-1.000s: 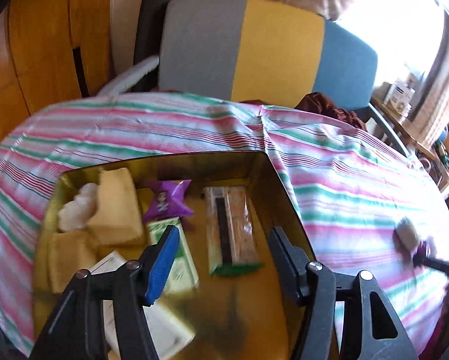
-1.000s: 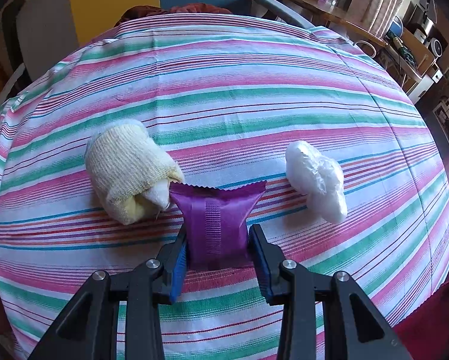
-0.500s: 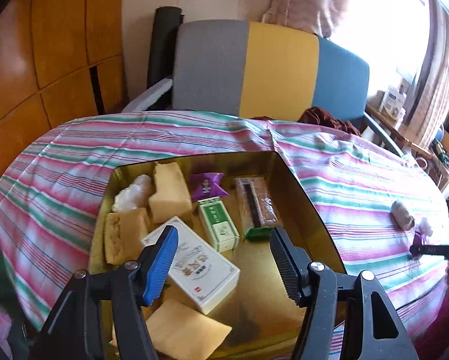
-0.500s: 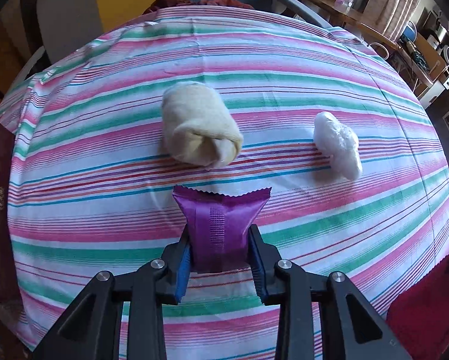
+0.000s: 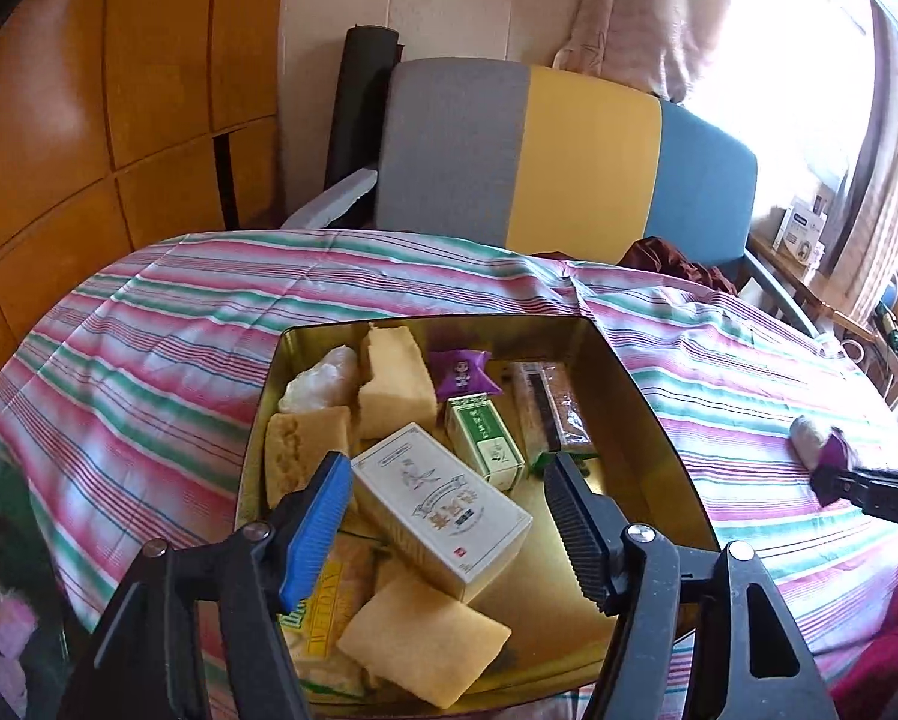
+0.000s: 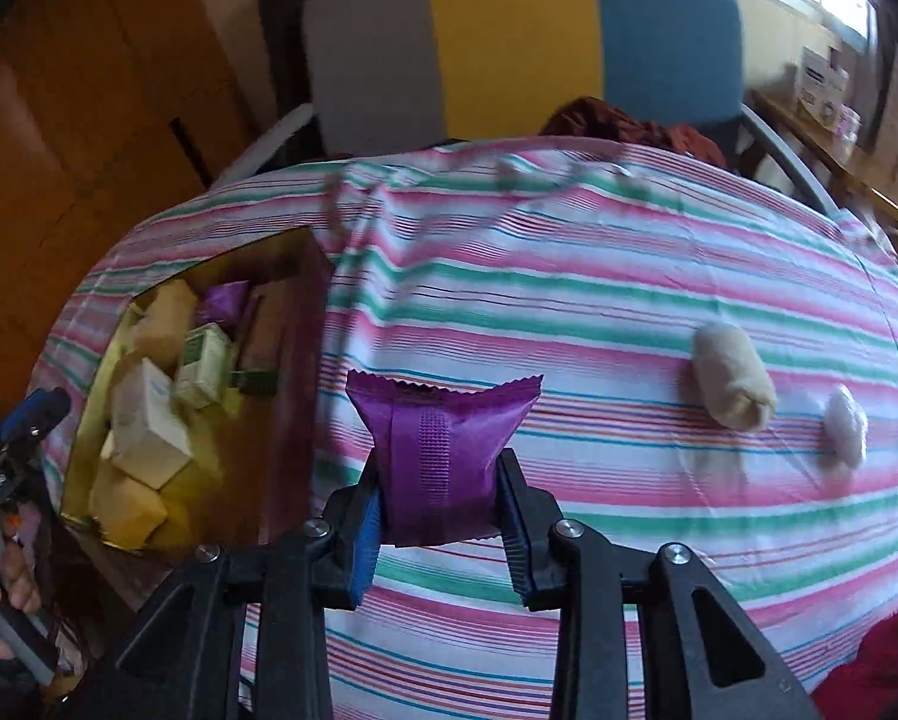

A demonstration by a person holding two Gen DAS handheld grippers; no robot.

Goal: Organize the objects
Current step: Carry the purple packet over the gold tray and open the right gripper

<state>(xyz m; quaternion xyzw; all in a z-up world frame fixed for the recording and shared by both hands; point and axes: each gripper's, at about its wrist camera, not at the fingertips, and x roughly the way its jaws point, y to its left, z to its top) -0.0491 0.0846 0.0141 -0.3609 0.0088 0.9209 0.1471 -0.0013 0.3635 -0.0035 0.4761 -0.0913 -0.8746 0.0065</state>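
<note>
Right gripper (image 6: 439, 510): jaws closed on a purple foil packet (image 6: 442, 456), pinched at its lower half, crimped top edge upward, vertical seam facing the camera. The packet is held above the striped tablecloth (image 6: 569, 312), to the right of the gold tin (image 6: 296, 372).

Left gripper (image 5: 449, 525): jaws apart, nothing between them, hovering over the near end of the tin (image 5: 659, 420). In the right wrist view a hand (image 6: 5, 600) grips its handle at the table's left edge; white lettering on that handle is too small to read.

Tin contents, near to far: a tan sponge-like block (image 5: 425, 639) at the near edge; under it a yellow-green pack (image 5: 323, 618) with partial print reading "HELDAY" or similar — not certain. Next, a white carton (image 5: 443, 510) with an ornate label and a small red mark, text illegible. Left of it another tan block (image 5: 305, 444). Beyond, a small green-and-white box (image 5: 485, 441), writing unreadable; a brown wrapped bar (image 5: 548, 408) along the right wall; a taller tan block (image 5: 395, 378). At the far end, a white crinkled bundle (image 5: 320, 384) and a second purple packet (image 5: 464, 372) printed with a cartoon figure.

On the cloth toward its right edge: a cream cloth roll (image 6: 731, 384), and just beyond it a white plastic-wrapped lump (image 6: 845, 426), apart from each other.

Behind the table — a chair back (image 5: 569, 162) in grey, yellow and blue panels.
</note>
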